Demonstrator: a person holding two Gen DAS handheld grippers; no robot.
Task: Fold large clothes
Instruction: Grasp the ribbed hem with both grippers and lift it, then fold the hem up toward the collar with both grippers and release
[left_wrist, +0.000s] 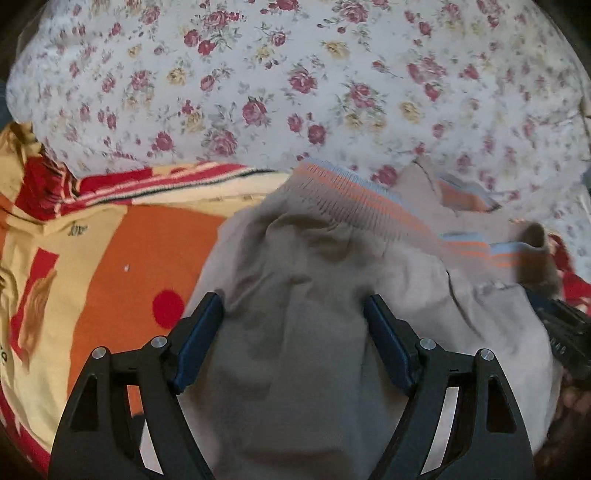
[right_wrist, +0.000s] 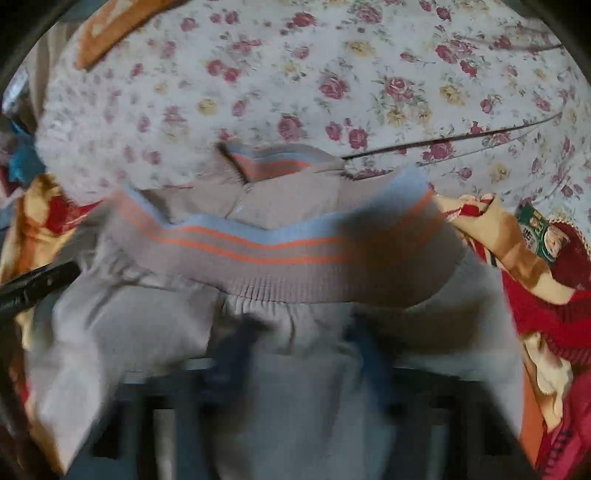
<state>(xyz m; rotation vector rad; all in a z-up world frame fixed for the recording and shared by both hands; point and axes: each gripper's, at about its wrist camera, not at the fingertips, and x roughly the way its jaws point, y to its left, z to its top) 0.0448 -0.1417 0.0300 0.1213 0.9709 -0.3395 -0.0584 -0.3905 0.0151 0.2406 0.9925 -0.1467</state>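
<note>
Laying the grey-beige jacket (left_wrist: 295, 350) flat is the step in hand, by my reading, and doing it well means gathering cloth at two matching spots before any fold is drawn over.

The left gripper (left_wrist: 293, 317) stands spread wide, its blue pads (left_wrist: 201, 343) either side of a ridge of the jacket's cloth. The fabric bulges between the jaws, but the pads do not look to be squeezing it, so nothing is pinched yet. It would do well to close on a single layer near the hem, not on a bunched handful, or the fold will come out lumpy.

The right gripper (right_wrist: 299, 354) is badly smeared by blur in its own view. Its dark fingers (right_wrist: 236, 350) sit on the cloth just below the ribbed band, fairly close together; whether they press the fabric I cannot tell.

The jacket lies crumpled in the near middle of the bed, on an orange, cream and red blanket (left_wrist: 122, 266), with a white rose-print sheet (left_wrist: 295, 74) beyond it on the far side. Its ribbed hem band (right_wrist: 280, 254), grey with a pale blue edge and thin orange stripes, runs across from left to right and sags unevenly. A second striped rib, likely a cuff or collar (right_wrist: 269, 162), pokes up just behind it. The body cloth looks thin and smooth, creasing readily.
</note>
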